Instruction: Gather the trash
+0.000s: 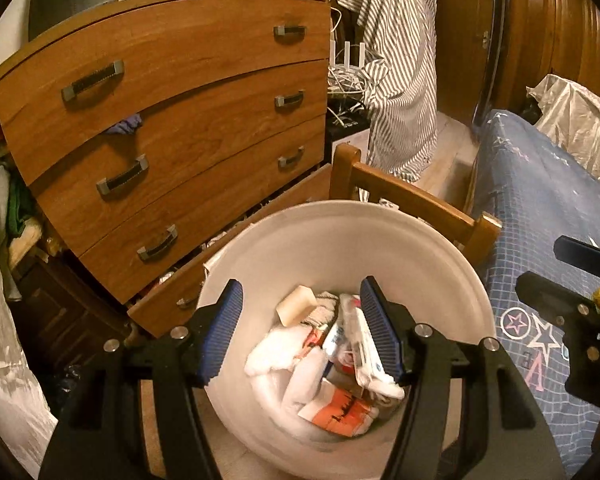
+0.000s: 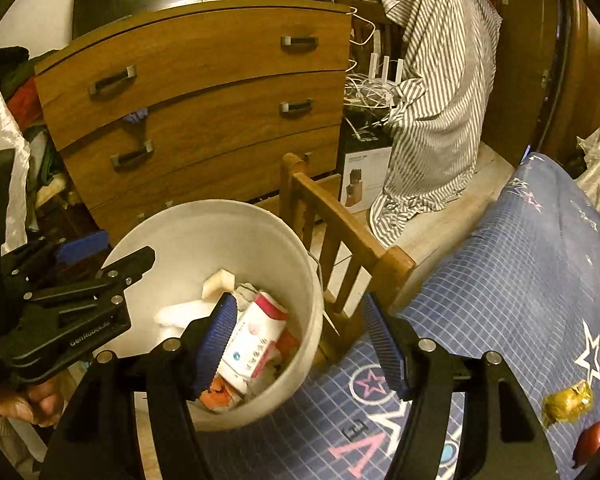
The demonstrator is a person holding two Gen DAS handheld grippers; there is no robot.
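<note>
Progress: white bucket (image 1: 452,280) on floor between dresser (image 1: 204,92) and bed (image 2: 540,280) already holds pile of trash (image 1: 340,364): wrappers, crumpled white paper, pale foam block, orange-white carton.

Left gripper (image 1: 300,332) over bucket, jaws roughly half open, nothing between them.

Right gripper (image 2: 300,344) straddling bucket rim and bed edge, jaws about same gap, empty.

Left to do, my read: yellow crinkled wrapper (image 2: 568,400) on blue star bedsheet, red item (image 2: 592,436) beside it, unclear what.
</note>
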